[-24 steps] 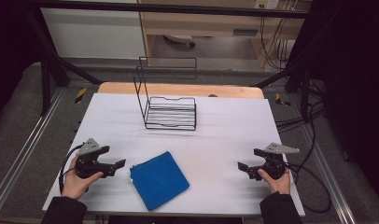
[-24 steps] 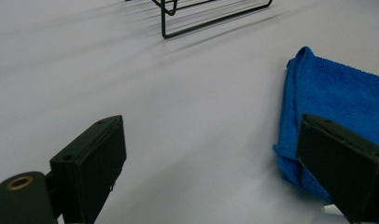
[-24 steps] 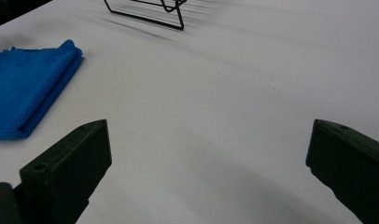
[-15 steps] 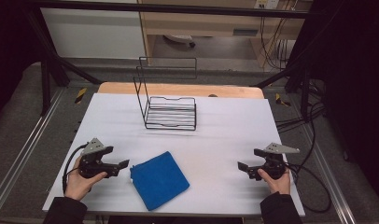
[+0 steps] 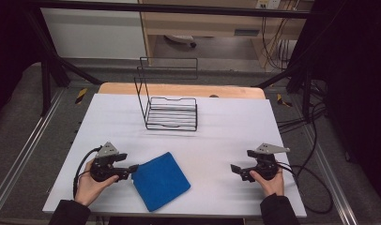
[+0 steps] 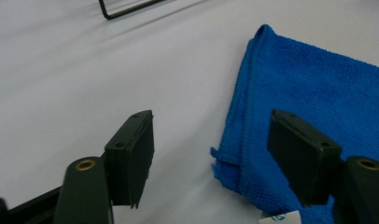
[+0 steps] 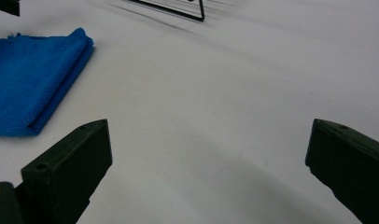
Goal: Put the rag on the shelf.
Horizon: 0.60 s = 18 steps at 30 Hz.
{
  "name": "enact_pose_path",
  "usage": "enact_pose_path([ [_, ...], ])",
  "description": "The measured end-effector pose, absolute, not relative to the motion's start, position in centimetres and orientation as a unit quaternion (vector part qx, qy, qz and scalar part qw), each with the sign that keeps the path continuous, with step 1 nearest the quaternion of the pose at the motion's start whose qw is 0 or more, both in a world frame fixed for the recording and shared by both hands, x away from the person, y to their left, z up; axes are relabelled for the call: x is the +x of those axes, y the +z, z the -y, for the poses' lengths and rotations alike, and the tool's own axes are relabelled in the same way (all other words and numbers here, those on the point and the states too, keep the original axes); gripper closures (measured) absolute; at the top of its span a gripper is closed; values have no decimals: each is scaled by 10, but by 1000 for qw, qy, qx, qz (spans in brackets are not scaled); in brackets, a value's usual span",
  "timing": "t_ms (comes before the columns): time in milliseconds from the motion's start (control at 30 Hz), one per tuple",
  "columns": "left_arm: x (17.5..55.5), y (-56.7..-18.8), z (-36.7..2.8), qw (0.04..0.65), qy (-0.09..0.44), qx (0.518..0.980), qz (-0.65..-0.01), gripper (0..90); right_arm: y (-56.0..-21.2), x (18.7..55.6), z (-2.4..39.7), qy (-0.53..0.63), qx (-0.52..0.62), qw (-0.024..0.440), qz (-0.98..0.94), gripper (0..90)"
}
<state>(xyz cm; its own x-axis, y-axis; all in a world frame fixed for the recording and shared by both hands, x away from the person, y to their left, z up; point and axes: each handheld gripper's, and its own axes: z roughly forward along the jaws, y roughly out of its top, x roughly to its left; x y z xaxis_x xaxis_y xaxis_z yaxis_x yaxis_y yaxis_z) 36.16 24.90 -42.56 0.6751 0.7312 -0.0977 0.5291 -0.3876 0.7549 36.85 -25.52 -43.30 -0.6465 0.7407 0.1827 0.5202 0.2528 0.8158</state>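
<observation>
My left gripper (image 5: 131, 169) has slid up to the blue towel (image 5: 160, 181), jaws open astride its corner. I'd close next. The right gripper (image 5: 237, 170) waits, open and empty.

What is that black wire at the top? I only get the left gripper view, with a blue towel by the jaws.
Observer: It belongs to a black wire rack, standing empty toward the back of the white table in the high view.
Operator: Where is the other gripper?
Observer: The right gripper is held low near the table's right front, jaws wide open, nothing between them.
Operator: Is the towel spread out flat?
Observer: No. The right gripper view shows the blue towel folded in layers.
</observation>
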Motion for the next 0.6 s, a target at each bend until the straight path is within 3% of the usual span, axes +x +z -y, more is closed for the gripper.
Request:
enact_pose_path([
  [300,361,-437,-236,361,98,847,-377,521,-431,368,231,454,388,118,-794,21],
  [600,364,-444,-235,356,71,846,-391,615,-426,370,202,451,373,117,-803,33],
])
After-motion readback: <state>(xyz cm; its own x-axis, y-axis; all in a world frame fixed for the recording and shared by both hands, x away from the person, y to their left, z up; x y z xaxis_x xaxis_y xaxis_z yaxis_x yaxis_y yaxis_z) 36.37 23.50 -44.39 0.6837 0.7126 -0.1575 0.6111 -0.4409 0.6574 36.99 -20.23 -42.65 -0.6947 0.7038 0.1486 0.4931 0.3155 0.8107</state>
